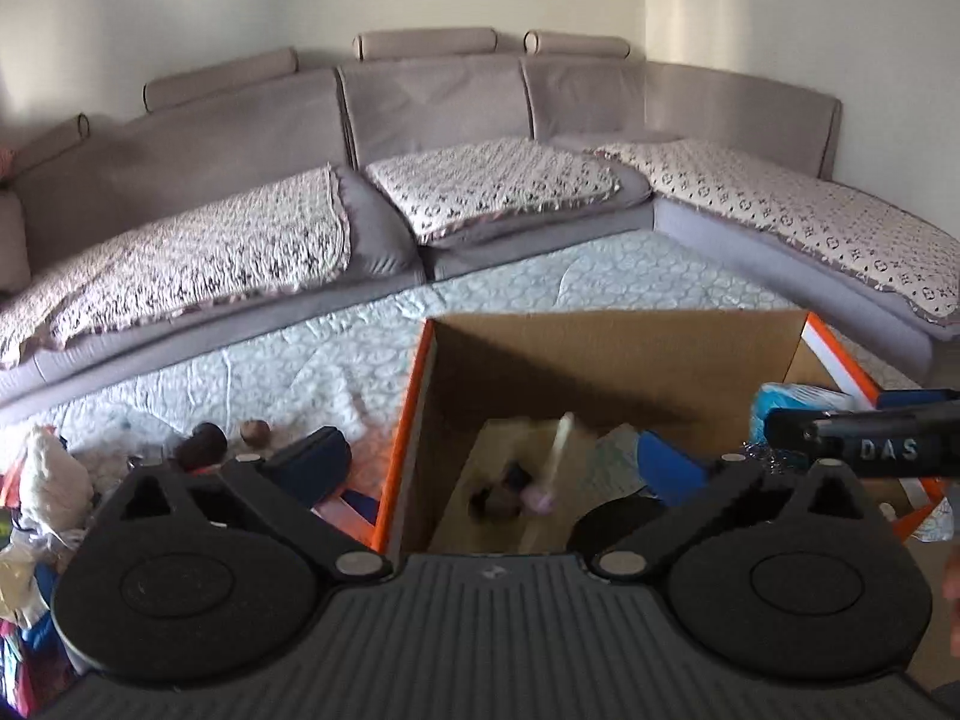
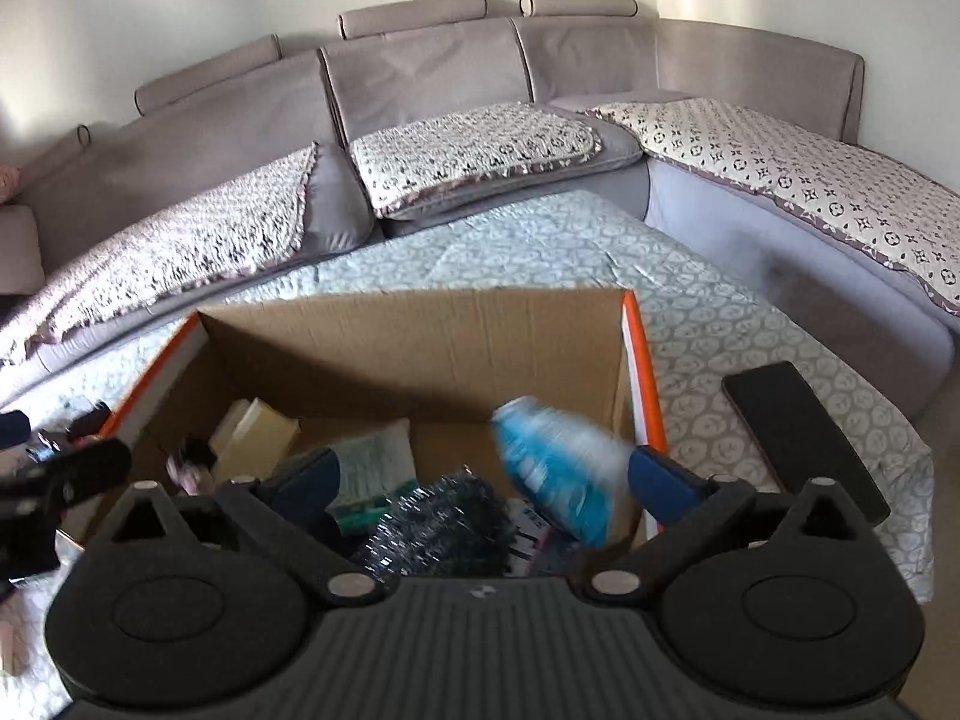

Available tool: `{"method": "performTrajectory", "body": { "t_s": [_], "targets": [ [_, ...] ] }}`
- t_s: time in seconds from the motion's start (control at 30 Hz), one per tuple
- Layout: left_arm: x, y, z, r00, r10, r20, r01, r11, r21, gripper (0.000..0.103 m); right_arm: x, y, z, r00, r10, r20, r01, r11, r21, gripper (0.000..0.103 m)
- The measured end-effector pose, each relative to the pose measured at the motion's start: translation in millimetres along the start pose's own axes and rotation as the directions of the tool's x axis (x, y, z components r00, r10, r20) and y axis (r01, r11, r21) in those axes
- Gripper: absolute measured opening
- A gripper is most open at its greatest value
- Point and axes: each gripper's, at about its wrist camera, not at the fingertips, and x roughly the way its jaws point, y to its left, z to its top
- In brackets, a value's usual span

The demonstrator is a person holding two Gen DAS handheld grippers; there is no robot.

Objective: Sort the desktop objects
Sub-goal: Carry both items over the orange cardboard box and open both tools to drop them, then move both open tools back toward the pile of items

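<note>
"DAS" can be read on the right gripper's (image 1: 864,450) black body. One cardboard box (image 2: 420,330) is seen on the quilted surface (image 2: 750,336); a blurred blue-and-white packet (image 2: 552,468) is inside at its right wall. The jaws of both the left gripper (image 1: 486,468) and the right are spread, empty. One black phone (image 2: 798,426) lies near the surface's right edge.

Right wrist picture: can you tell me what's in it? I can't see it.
The right hand-held gripper is open above a cardboard box, where a blurred blue-and-white packet sits beside silver tinsel. A black phone lies on the patterned cloth, a grey sofa behind.
</note>
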Motion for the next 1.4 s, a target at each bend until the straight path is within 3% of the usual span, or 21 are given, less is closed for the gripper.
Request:
{"method": "performTrajectory", "body": {
  "t_s": [0.37,0.67,0.9,1.13,1.23,1.37,1.4],
  "targets": [
    [-33,41,-4,0.999,0.042,0.026,-0.041,0.997,-0.065,0.103,-20,42,3,0.998,0.009,0.070,-0.006,0.999,-0.046,0.103],
    [-80,108,-48,0.983,0.172,0.067,-0.159,0.973,-0.166,0.103,-56,123,-17,0.970,0.192,0.150,-0.165,0.971,-0.176,0.103],
    [-102,167,-101,0.938,0.342,0.058,-0.321,0.920,-0.224,0.103,-55,198,-38,0.929,0.352,0.113,-0.302,0.899,-0.317,0.103],
    [-111,213,-124,0.901,0.433,0.013,-0.399,0.841,-0.365,0.103,-47,244,-75,0.896,0.440,0.062,-0.383,0.837,-0.392,0.103],
    [-119,219,-122,0.865,0.501,0.026,-0.466,0.822,-0.328,0.103,-41,254,-96,0.896,0.443,0.041,-0.383,0.815,-0.434,0.103],
    [-124,225,-112,0.824,0.567,0.015,-0.547,0.800,-0.246,0.103,-36,255,-110,0.908,0.418,0.018,-0.366,0.815,-0.449,0.103],
    [-125,225,-109,0.822,0.569,0.018,-0.549,0.801,-0.240,0.103,-35,254,-114,0.911,0.413,0.021,-0.361,0.818,-0.448,0.103]
  ]
}}
